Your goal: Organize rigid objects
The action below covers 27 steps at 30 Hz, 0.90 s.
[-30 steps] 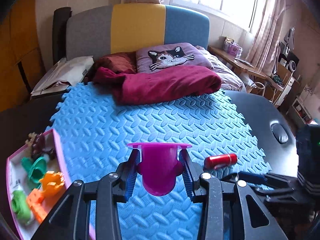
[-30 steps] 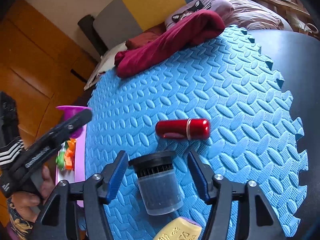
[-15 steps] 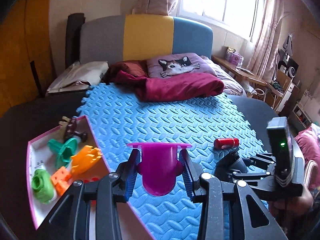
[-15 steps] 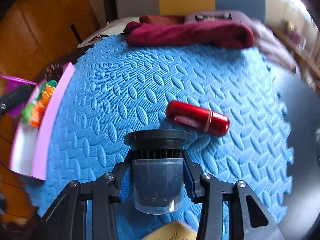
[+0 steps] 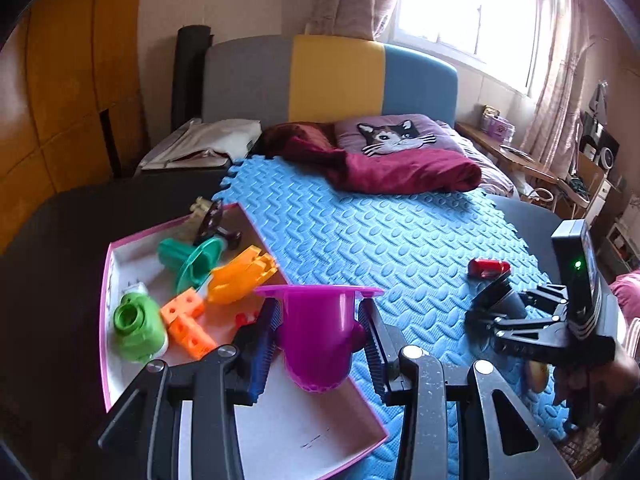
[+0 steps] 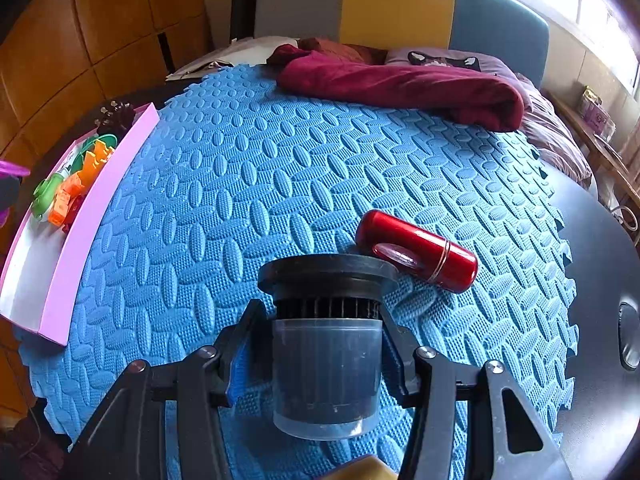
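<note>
My left gripper (image 5: 320,322) is shut on a purple funnel-shaped cup (image 5: 318,334) and holds it above the near right edge of the pink-rimmed tray (image 5: 105,296). The tray holds several toys: a green piece (image 5: 138,326), orange blocks (image 5: 188,322), a teal disc (image 5: 196,262). My right gripper (image 6: 324,322) is shut on a black-lidded grey filter cup (image 6: 326,364) and holds it over the blue foam mat (image 6: 240,184). A red cylinder (image 6: 416,250) lies on the mat just beyond the cup. The right gripper also shows in the left wrist view (image 5: 486,312).
A maroon blanket (image 6: 400,84) and a cat pillow (image 5: 396,136) lie at the mat's far end. A yellow object (image 6: 360,472) sits at the near edge under the right gripper. The pink tray (image 6: 92,216) stands at the mat's left side. Dark tabletop (image 6: 600,280) runs along the right.
My left gripper carried the purple cup left, from over the mat to over the tray. My right gripper closed on the filter cup and lifted it, swinging left.
</note>
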{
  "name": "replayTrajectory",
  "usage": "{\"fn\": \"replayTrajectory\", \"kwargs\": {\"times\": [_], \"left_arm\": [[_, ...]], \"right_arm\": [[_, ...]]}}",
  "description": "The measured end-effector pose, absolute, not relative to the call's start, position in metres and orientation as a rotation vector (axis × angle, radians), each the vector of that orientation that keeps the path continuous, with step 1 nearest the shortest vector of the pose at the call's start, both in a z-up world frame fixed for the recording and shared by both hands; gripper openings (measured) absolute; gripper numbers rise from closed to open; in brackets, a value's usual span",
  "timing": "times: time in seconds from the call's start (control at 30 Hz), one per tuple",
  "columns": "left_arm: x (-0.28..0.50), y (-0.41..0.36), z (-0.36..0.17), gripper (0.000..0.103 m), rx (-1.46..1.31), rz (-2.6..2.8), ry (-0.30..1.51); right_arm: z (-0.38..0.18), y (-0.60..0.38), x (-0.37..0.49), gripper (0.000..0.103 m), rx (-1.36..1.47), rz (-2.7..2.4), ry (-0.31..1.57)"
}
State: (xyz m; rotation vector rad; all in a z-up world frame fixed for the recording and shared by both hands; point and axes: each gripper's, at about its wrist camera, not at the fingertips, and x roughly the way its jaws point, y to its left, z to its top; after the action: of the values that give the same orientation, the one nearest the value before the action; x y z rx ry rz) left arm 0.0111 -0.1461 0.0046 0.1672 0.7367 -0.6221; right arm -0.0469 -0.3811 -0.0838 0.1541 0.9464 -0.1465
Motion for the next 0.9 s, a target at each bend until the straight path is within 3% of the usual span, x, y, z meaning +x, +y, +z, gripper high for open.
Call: {"fn": "replayTrajectory", "kwargs": {"times": [0.4, 0.5, 0.9], "left_arm": [[0.014, -0.122, -0.005, 0.041, 0.127, -0.593, 0.764], [0.015, -0.120, -0.006, 0.041, 0.124, -0.589, 0.766], [0.017, -0.114, -0.008, 0.041, 0.130, -0.557, 0.772]], "right_arm": [[-0.085, -0.378, -0.045, 0.052, 0.130, -0.161, 0.892], [-0.084, -0.375, -0.037, 0.044, 0.105, -0.158, 0.869], [-0.085, -0.373, -0.003, 0.044, 0.110, -0.105, 0.833]]}}
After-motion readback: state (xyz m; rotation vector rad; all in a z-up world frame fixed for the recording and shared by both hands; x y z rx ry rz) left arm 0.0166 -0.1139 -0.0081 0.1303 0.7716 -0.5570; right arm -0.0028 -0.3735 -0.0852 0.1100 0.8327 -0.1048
